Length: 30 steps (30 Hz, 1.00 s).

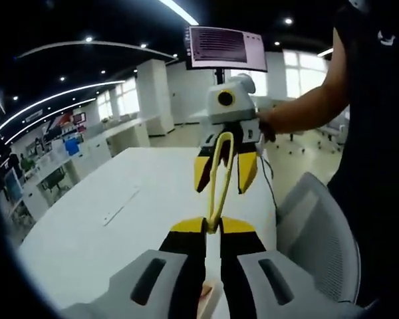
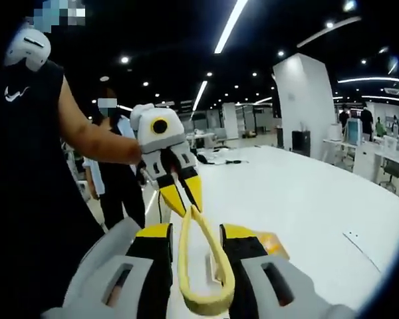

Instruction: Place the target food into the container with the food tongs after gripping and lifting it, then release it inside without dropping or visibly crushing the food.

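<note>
Above the white table (image 1: 86, 226), the two grippers face each other with a pair of yellow food tongs (image 1: 219, 179) strung between them. In the left gripper view, the left gripper (image 1: 213, 229) has its yellow-tipped jaws drawn close on the narrow end of the tongs, clamping it, while the tongs' loop rises toward the right gripper (image 1: 226, 169), whose jaws sit either side of it. From the right gripper view the same tongs (image 2: 203, 266) show as a wide yellow loop lying between the right gripper's (image 2: 196, 249) jaws — those jaws stand apart, and I cannot tell whether they press the loop or merely flank it. The left gripper (image 2: 184, 194) closes on the far tip there, held by a person's bare arm (image 2: 96, 143) from a black sleeveless top. A small orange-tan piece, perhaps the food (image 2: 274, 244), lies on the table just beside the right jaw; it is too blurred to name. A grey mesh chair (image 1: 319, 232) stands by the table edge, and a monitor (image 1: 226, 48) sits beyond.
</note>
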Each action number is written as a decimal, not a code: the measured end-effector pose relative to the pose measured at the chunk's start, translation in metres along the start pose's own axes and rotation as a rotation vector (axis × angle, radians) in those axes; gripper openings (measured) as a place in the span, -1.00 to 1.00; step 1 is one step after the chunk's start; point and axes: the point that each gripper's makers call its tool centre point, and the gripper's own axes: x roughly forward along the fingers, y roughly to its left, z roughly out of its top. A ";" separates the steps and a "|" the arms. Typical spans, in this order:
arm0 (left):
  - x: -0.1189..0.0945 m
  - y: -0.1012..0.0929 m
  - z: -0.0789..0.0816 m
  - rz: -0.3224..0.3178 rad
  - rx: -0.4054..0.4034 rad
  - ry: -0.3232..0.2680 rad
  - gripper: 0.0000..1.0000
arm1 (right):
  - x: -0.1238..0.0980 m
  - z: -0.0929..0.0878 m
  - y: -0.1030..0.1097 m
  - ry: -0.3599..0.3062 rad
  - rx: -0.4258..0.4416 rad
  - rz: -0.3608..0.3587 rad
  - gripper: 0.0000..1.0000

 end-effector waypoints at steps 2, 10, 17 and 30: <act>-0.001 0.002 -0.001 0.007 0.008 0.005 -0.98 | -0.007 -0.001 -0.003 0.003 0.003 -0.020 -0.47; -0.010 0.007 -0.008 0.014 -0.008 0.028 -0.98 | -0.037 -0.006 -0.008 0.010 0.005 -0.083 -0.50; -0.005 0.001 -0.017 -0.001 0.007 0.059 -0.99 | -0.046 -0.016 -0.008 0.075 -0.039 -0.119 -0.56; 0.013 -0.017 -0.015 -0.056 -0.010 0.043 -1.00 | -0.023 -0.086 -0.001 0.183 0.046 -0.087 -0.09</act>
